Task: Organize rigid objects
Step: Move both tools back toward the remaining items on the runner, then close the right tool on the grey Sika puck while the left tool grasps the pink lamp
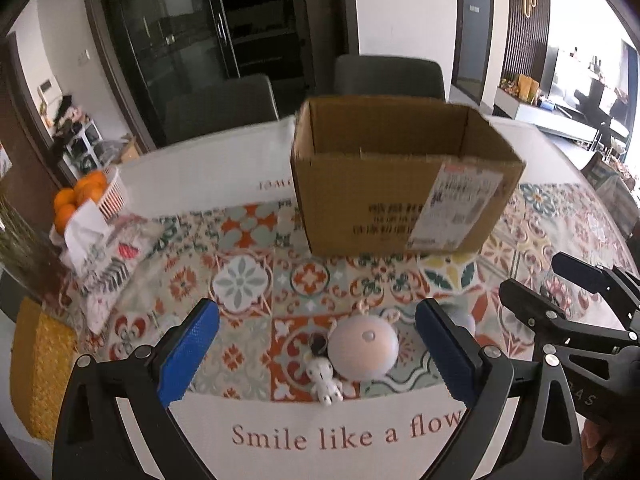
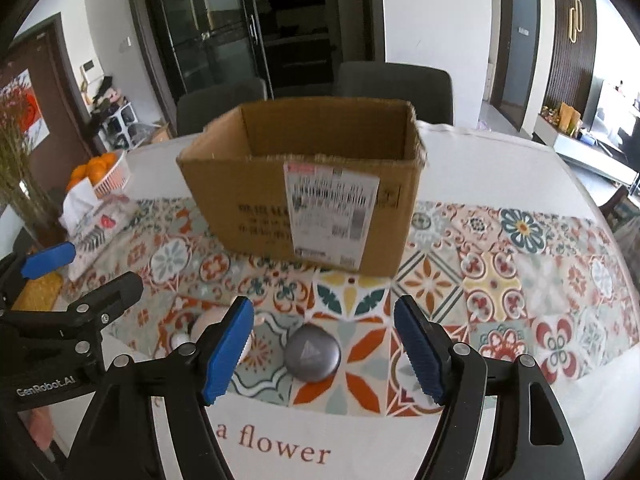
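Two grippers hang open, holding nothing: left gripper point(image 1: 316, 354) straddles a pale round lamp point(image 1: 363, 347) and white figurine point(image 1: 325, 380); right gripper point(image 2: 323, 350) brackets a grey disc point(image 2: 312, 354). Open patterned tablecloth point(image 2: 500, 280) separates them from the cardboard box point(image 2: 304, 196), near the table's far edge.

Both wrist views tilt down, near, sharing the slightly blurred cardboard box point(image 1: 400, 184).

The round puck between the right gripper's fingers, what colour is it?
Grey puck, with a faint triangle mark on top; the right wrist view shows it best.
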{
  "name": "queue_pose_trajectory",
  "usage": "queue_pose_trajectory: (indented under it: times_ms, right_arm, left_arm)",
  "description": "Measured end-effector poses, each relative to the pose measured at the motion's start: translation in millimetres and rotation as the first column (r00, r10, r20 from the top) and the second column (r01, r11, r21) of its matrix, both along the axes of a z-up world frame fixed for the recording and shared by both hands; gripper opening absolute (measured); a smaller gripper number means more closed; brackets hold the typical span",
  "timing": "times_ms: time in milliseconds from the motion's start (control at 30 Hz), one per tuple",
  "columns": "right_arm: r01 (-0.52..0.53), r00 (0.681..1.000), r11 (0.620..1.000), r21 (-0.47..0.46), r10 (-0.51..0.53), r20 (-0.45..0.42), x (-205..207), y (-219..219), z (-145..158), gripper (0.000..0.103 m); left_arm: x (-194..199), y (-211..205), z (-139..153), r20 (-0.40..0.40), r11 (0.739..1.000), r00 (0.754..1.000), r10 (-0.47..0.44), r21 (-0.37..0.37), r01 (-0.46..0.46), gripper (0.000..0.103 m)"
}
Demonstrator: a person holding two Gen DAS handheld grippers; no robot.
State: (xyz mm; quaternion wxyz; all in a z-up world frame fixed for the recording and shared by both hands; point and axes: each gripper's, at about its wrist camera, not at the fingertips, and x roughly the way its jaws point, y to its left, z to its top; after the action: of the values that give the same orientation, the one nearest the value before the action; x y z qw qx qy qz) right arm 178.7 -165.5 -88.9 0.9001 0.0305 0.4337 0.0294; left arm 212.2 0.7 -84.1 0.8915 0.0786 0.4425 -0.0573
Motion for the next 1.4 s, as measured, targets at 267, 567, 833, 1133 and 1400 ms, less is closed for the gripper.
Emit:
queue_pose_trajectory:
  times_ms: [267, 567, 833, 1133, 1400]
  right_arm:
    - [-0.032, 0.998, 0.999, -0.025, 0.031, -0.061, 0, 7, -35, 0.073]
    - [-0.05, 0.988, 0.998, -0.024, 0.046, -0.148, 10, 13, -78, 0.073]
    - [-0.046, 0.982, 0.999, -0.026, 0.04, -0.182, 22, 18, -101, 0.073]
    - [-0.02, 0.985, 0.999, -0.039, 0.013, -0.175, 26, 22, -113, 0.07]
    - [-0.023, 0.987, 0.999, -0.037, 0.016, -0.163, 25, 25, -120, 0.058]
  left_arm:
    - [-4, 8, -39, -0.086, 1.0, 0.996, 0.004, -0.02, -0.006, 0.096]
    - [-1, 14, -75, -0.144, 1.0, 0.989, 0.016, 0.011, -0.015, 0.096]
    - [8, 23, -95, -0.173, 0.999, 0.985, 0.03, -0.016, -0.033, 0.096]
    - [10, 27, -104, -0.164, 0.999, 0.986, 0.007, -0.048, -0.015, 0.096]
    - [6, 26, -108, -0.154, 0.999, 0.988, -0.015, -0.046, 0.008, 0.096]
